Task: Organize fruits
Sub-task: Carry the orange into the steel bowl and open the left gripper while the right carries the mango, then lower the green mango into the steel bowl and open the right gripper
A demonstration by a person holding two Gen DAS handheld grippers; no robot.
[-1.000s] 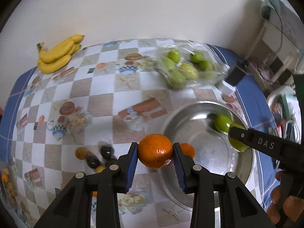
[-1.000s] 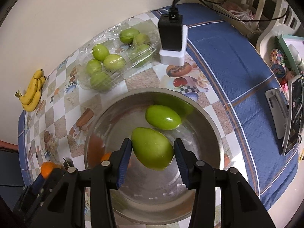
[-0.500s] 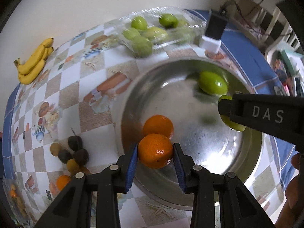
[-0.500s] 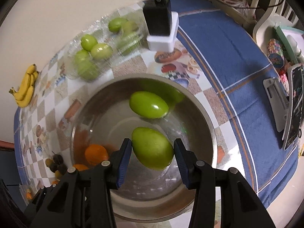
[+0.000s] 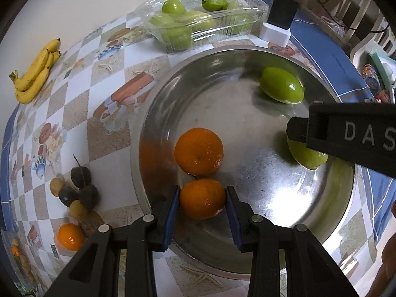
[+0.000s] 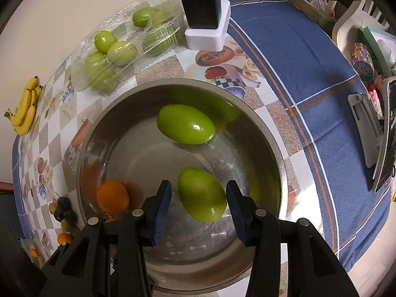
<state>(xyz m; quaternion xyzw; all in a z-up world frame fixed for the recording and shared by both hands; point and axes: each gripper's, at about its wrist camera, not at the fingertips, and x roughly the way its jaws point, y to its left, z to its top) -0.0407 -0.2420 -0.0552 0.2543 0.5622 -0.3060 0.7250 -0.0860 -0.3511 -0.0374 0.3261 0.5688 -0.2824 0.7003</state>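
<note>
Left wrist: left gripper fingers clamp an orange low inside the steel bowl, beside another orange. Soft, round; hold it across the middle.

Right wrist: right gripper fingers spread, green fruit lying loose between them. Smooth, probably slippery.

A plain cream wall rose behind the bench, which wore a blue cloth with thin stripes and a checked oilcloth printed with food pictures. A white chair stood past the far corner, cables draped near it. Soft, even light glinted off shiny surfaces.
</note>
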